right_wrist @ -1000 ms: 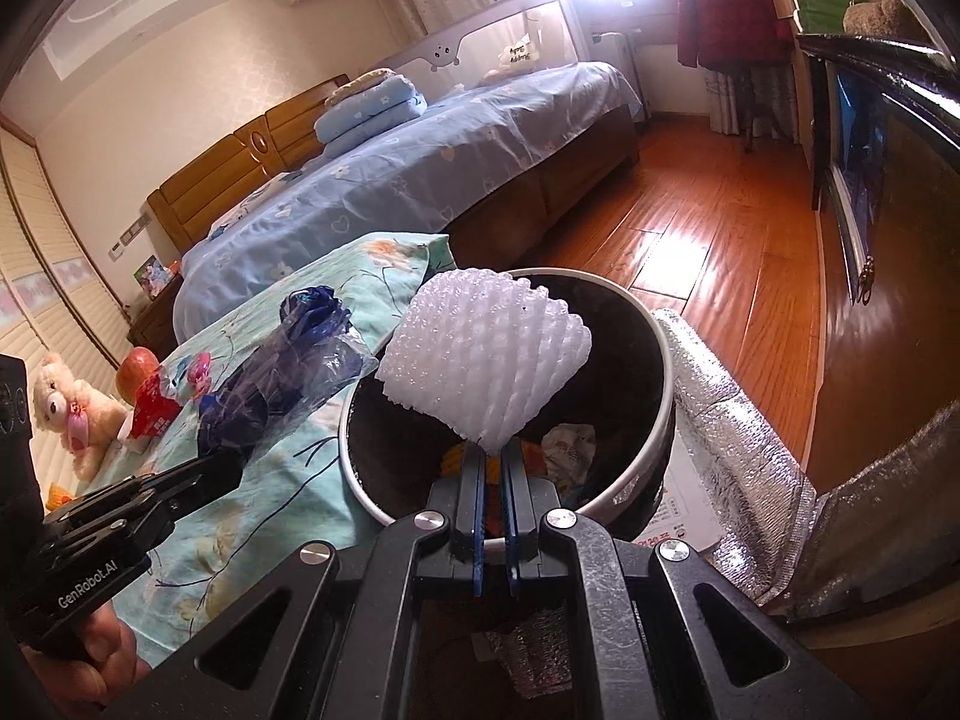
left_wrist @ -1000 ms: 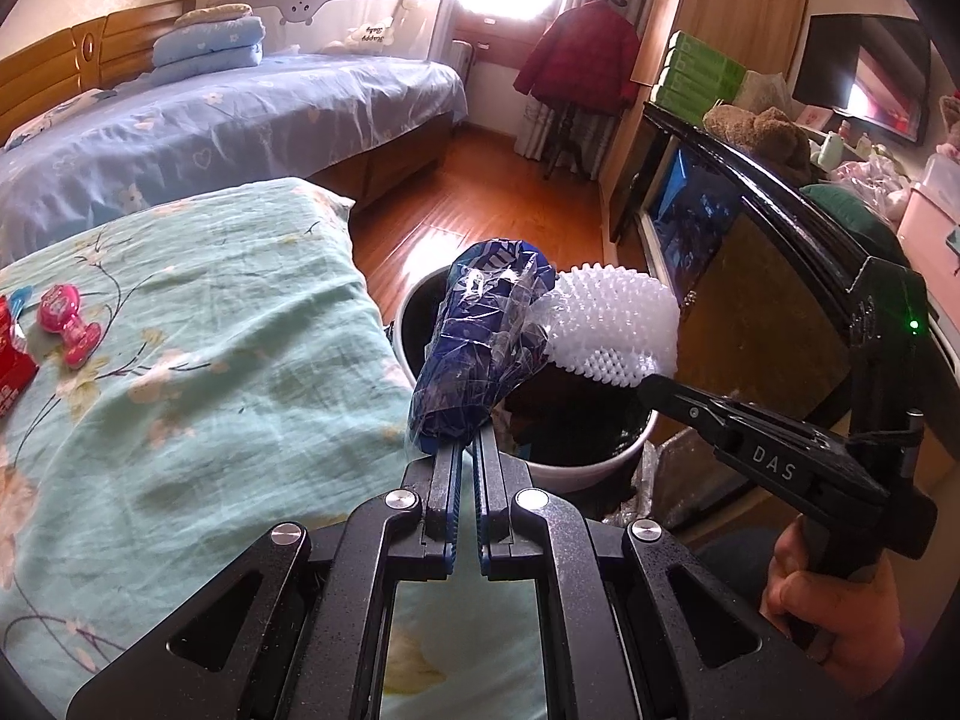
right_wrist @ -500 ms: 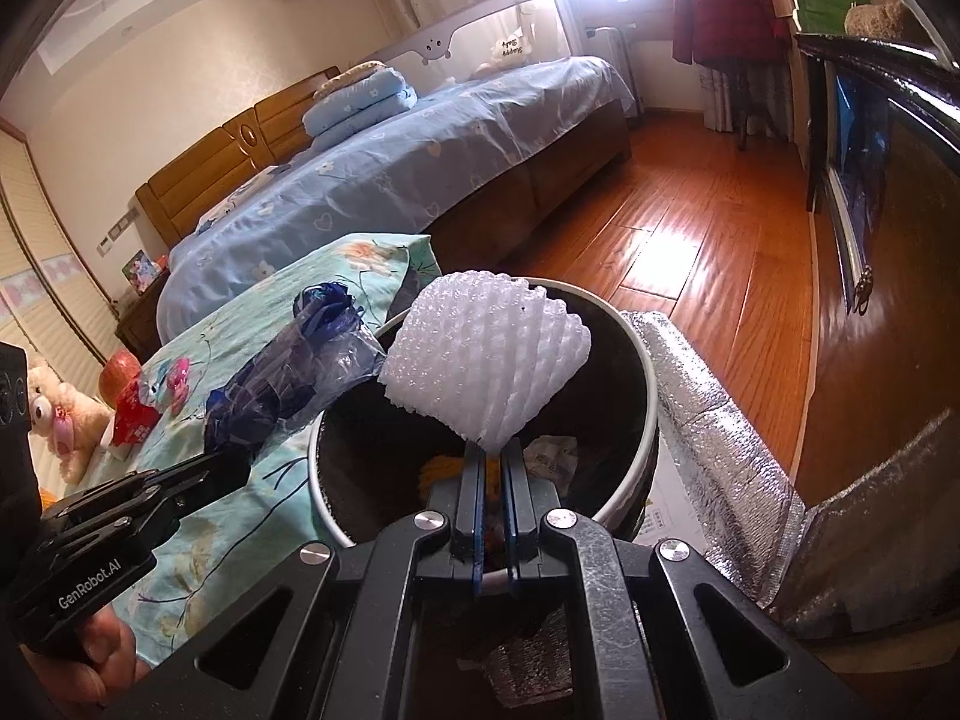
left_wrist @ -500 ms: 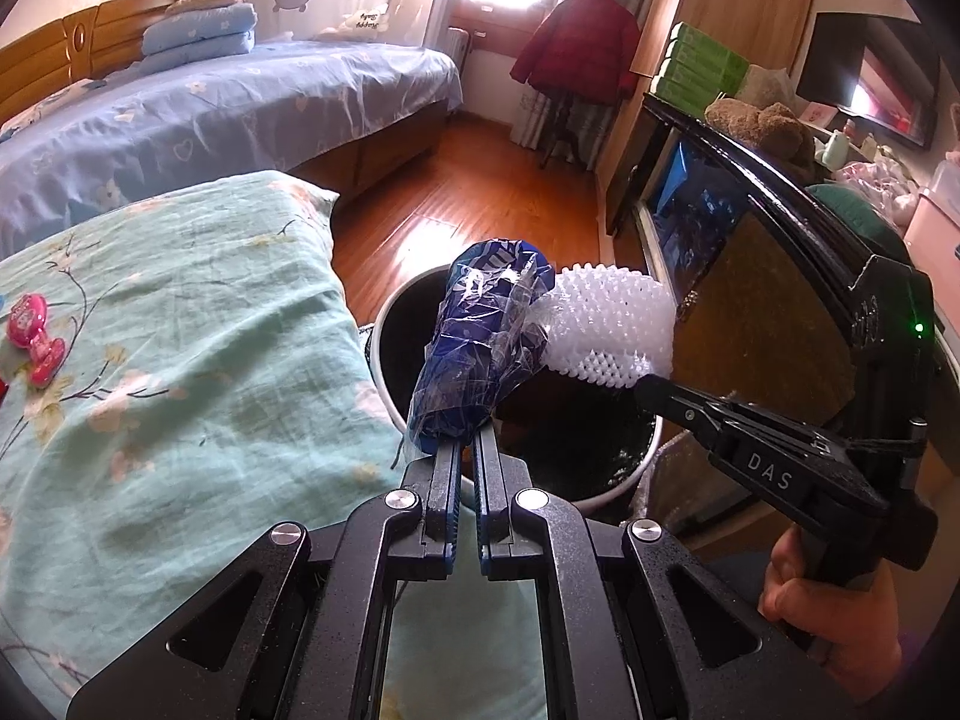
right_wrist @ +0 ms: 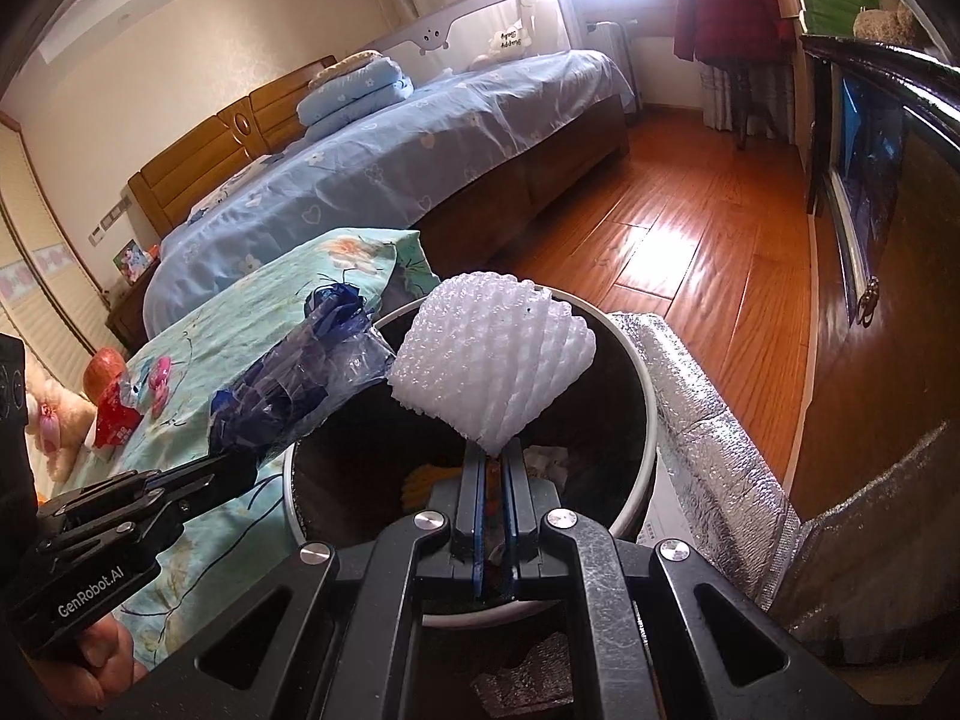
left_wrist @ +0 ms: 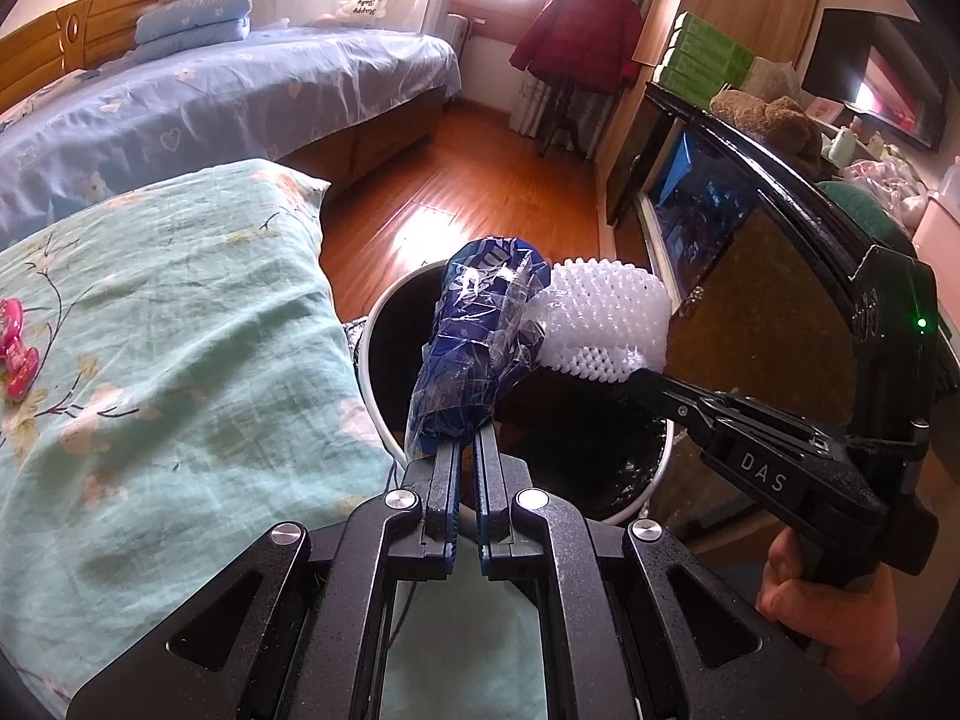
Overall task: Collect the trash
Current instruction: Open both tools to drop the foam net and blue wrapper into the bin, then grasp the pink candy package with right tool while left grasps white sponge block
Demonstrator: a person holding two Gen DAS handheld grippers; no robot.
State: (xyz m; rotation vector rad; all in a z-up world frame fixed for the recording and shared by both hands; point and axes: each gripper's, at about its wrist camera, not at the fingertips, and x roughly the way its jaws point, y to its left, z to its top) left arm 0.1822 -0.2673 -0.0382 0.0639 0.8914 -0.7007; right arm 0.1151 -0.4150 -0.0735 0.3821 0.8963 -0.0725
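Note:
My left gripper (left_wrist: 467,441) is shut on a crumpled blue plastic wrapper (left_wrist: 480,348) and holds it over the near rim of a round black trash bin (left_wrist: 375,360) with a white rim. My right gripper (right_wrist: 493,453) is shut on a white foam fruit net (right_wrist: 495,366) and holds it above the bin's (right_wrist: 645,414) opening. The wrapper (right_wrist: 300,384) and the net (left_wrist: 603,324) hang side by side, nearly touching. Some trash lies at the bottom of the bin.
A bed with a green floral cover (left_wrist: 150,360) lies left of the bin, with a pink toy (left_wrist: 15,348) and a red packet (right_wrist: 117,414) on it. A silver foil mat (right_wrist: 702,420) lies right of the bin. A dark cabinet (left_wrist: 750,228) stands at right.
Both grippers have moved forward and left over the bin with their loads. The bin's opening now lies directly under the wrapper and the net.

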